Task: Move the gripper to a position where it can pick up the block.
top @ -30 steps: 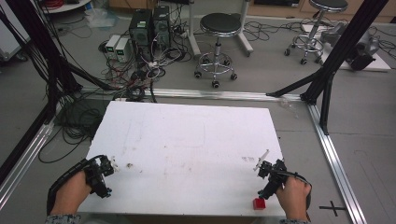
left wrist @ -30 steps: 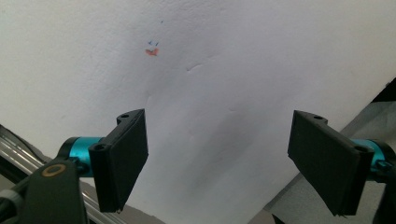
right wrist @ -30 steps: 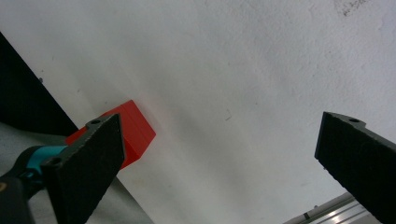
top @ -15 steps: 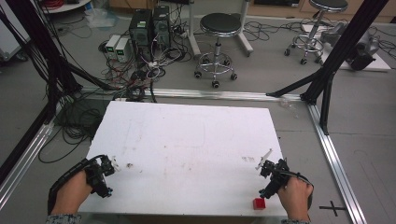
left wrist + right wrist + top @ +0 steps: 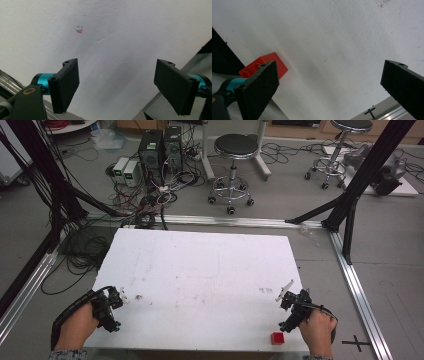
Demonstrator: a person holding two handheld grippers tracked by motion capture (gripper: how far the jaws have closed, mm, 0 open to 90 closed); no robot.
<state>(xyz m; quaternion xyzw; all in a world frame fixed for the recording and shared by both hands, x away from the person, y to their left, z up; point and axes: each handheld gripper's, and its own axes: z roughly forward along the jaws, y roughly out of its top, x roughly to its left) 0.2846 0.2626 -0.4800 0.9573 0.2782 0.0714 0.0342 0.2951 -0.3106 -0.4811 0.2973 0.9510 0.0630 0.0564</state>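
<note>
Red brick near the desk's front edge, both grippers wide and empty.

High view: the small red brick point(image 5: 277, 338) sits by the front edge of the white desk point(image 5: 200, 270), just beside the right gripper point(image 5: 292, 312); the left gripper point(image 5: 107, 307) is at the front left corner, well apart, with bare desk between them. Stools point(image 5: 235, 150) and cables point(image 5: 150, 200) lie on the floor beyond.
Left gripper view: the left gripper point(image 5: 116, 85) has jaws wide over bare desk with a small orange mark point(image 5: 79, 31).
Right gripper view: the right gripper point(image 5: 329, 87) has jaws wide; the studded brick point(image 5: 265, 65) sits partly behind one jaw, near the desk edge.
</note>
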